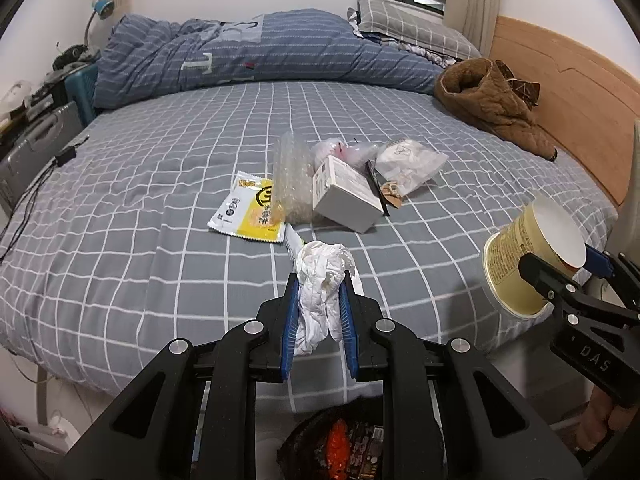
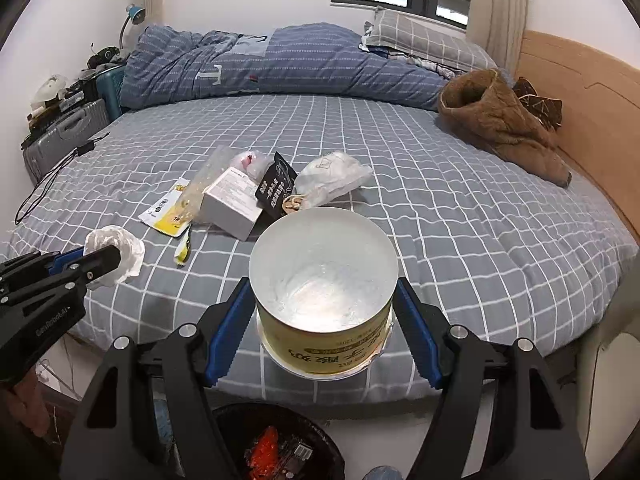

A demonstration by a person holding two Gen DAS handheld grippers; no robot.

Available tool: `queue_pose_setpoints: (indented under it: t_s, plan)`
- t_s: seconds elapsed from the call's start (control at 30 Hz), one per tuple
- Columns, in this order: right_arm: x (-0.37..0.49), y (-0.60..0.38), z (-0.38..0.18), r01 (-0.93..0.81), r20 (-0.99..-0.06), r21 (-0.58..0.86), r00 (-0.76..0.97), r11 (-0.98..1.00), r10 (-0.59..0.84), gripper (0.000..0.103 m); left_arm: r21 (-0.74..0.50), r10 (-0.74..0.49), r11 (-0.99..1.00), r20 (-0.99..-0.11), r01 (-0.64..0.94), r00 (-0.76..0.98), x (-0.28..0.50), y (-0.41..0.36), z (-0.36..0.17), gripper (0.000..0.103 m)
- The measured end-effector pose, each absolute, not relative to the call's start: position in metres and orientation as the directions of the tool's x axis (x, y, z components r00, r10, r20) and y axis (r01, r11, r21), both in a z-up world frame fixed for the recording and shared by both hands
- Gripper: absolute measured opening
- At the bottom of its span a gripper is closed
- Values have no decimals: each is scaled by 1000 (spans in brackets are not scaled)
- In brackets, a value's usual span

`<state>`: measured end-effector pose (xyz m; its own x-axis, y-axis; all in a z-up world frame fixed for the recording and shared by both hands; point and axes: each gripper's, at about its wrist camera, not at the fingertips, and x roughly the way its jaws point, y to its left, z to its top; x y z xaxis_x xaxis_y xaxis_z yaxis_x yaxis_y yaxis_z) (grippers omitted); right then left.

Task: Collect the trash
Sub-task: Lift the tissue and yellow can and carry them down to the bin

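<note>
My left gripper [image 1: 320, 284] is shut on a crumpled white tissue [image 1: 320, 300], held over the near edge of the bed. In the right wrist view the same tissue [image 2: 120, 254] sticks out of that gripper at the left. My right gripper [image 2: 324, 292] is shut on an empty yellow paper cup [image 2: 324, 280], its mouth facing the camera; the cup [image 1: 532, 256] shows at the right of the left wrist view. A black-lined trash bin [image 2: 276, 444] with red and dark wrappers inside sits on the floor below both grippers.
A heap of litter lies mid-bed: a yellow snack packet [image 1: 250, 208], bubble wrap [image 1: 292, 176], a white box [image 1: 346, 196], a black sachet [image 2: 276, 188] and clear plastic bags [image 1: 408, 160]. A brown coat [image 1: 492, 108], blue quilt [image 1: 256, 48] and grey suitcase [image 1: 36, 148] are around.
</note>
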<state>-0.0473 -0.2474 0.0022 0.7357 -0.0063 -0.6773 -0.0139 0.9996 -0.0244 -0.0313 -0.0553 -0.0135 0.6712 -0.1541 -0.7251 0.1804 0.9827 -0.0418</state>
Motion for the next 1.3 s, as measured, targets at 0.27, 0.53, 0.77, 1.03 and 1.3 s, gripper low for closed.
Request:
queue_pose_setpoints:
  t_s: [0.27,0.53,0.77,1.03,1.3]
  plan:
    - [-84,-242,14,-10,-663,-27,749,1000,-10,68,-62,-165,982,-736,178,656,-64,-53,-2,19]
    - [-122,-234,28,-16,-663,-17,749,1000,1,68,-66,-162,984,-729,168,665,-89,-49,15,19]
    - [-149,-231,37,-17,-666,-14,746,1000,3,68,-67,-153,986,-743,156,652,-111,-46,23,19]
    - [-174,-225,41,-23,-660,-43,751,999,-11,68,-66,-148,986,-755,151,638,-138,-43,23,19]
    - [-193,-222,35,-29,-672,-33,740,999,-1,68,-65,-127,991,-758,120,640,-158,-30,22,19]
